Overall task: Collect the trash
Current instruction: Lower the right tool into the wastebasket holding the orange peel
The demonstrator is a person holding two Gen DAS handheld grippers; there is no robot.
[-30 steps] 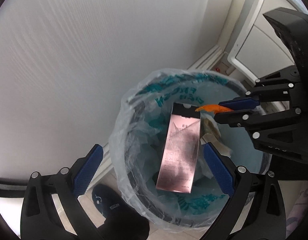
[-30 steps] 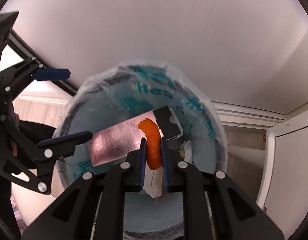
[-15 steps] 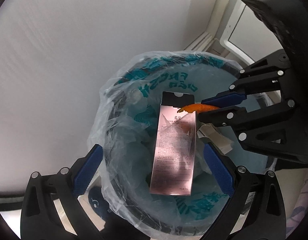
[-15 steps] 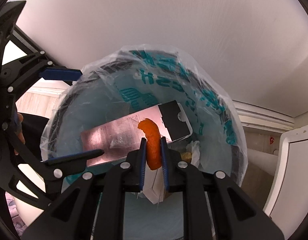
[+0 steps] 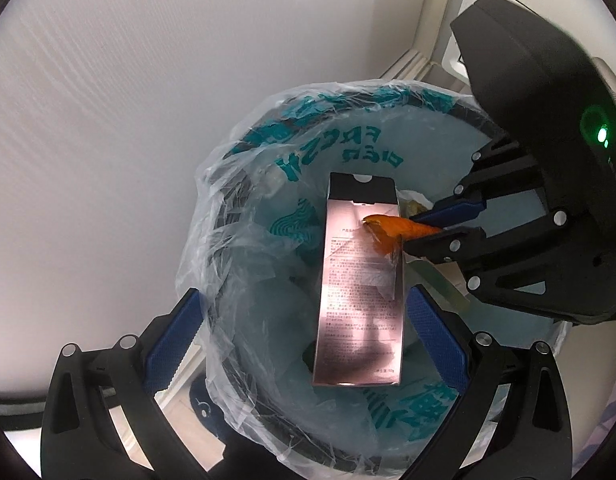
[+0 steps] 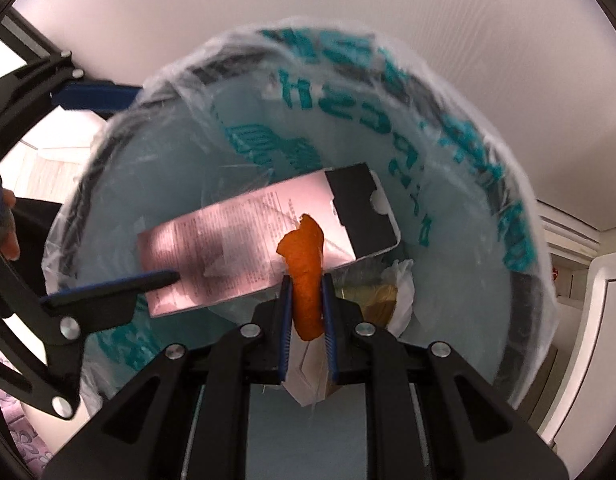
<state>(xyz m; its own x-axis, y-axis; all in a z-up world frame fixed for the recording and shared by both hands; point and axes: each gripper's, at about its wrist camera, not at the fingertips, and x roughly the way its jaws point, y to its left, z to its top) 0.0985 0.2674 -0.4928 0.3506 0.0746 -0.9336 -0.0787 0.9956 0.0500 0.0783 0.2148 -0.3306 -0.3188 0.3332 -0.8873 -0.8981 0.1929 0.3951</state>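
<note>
Right gripper [image 6: 306,280]: blue pads pressed together on a strip of orange peel [image 6: 303,276], pinched near its lower half, upper end curling free above the fingertips. Held over the mouth of the trash bin [image 6: 520,216], inside the rim line as seen from the right wrist view. A scrap of pale paper or film also seems caught low between the pads; cannot tell what it is.

Left gripper [image 5: 308,340]: fingers spread wide, nothing between the pads, poised over the near rim of the bin.

Pink carton [image 5: 360,292]: lies lengthwise inside the bin, black flap end toward the wall, resting on the liner and the rubbish below. From the left view the peel tip overlaps its upper right edge; touching or just above, cannot tell.

Bin liner [image 5: 227,216]: thin clear plastic with teal print, folded over the rim, crumpled. Other waste, yellowish and white, sits deeper beside the carton.

Handling, judged: peel is light, limp, somewhat slick on the inner face; a mid-strip pinch suits it, and it should drop clean once the pads part. Carton looks light, stiff-walled, crushable; take by the long edges if it needs shifting.

White wall [image 5: 127,120] behind the bin.
</note>
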